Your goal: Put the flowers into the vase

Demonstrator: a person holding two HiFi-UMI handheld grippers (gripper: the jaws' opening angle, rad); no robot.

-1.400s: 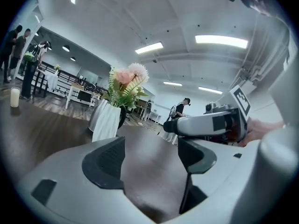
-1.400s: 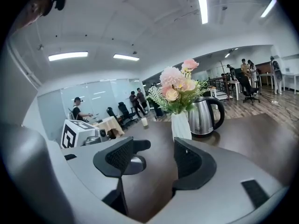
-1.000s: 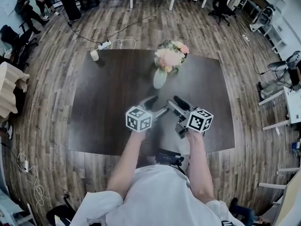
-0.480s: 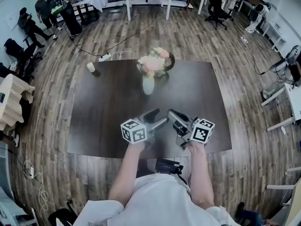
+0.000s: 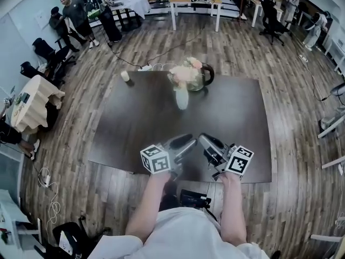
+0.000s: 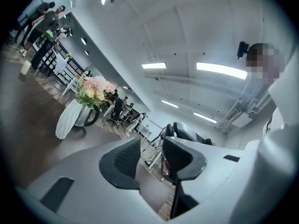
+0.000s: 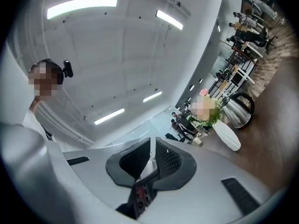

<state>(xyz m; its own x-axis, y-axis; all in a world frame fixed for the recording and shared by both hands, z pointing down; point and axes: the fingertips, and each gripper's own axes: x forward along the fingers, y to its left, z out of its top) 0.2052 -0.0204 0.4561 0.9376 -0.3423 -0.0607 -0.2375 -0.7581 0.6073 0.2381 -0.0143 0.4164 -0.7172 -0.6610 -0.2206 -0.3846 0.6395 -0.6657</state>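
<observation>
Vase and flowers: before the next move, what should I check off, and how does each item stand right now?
1. Flowers in the vase: ok.
2. Vase upright on the table: ok.
3. Left gripper empty: ok; jaws apart, just been closing, nothing between them.
4. Right gripper empty: ok; jaws just closed, nothing between them.
5. Both grippers clear of the vase: ok, they are at the table's near edge.
6. Kettle apart from the vase: cannot tell.

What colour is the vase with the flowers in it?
White, with a ribbed surface. The vase shows best in the left gripper view.
</observation>
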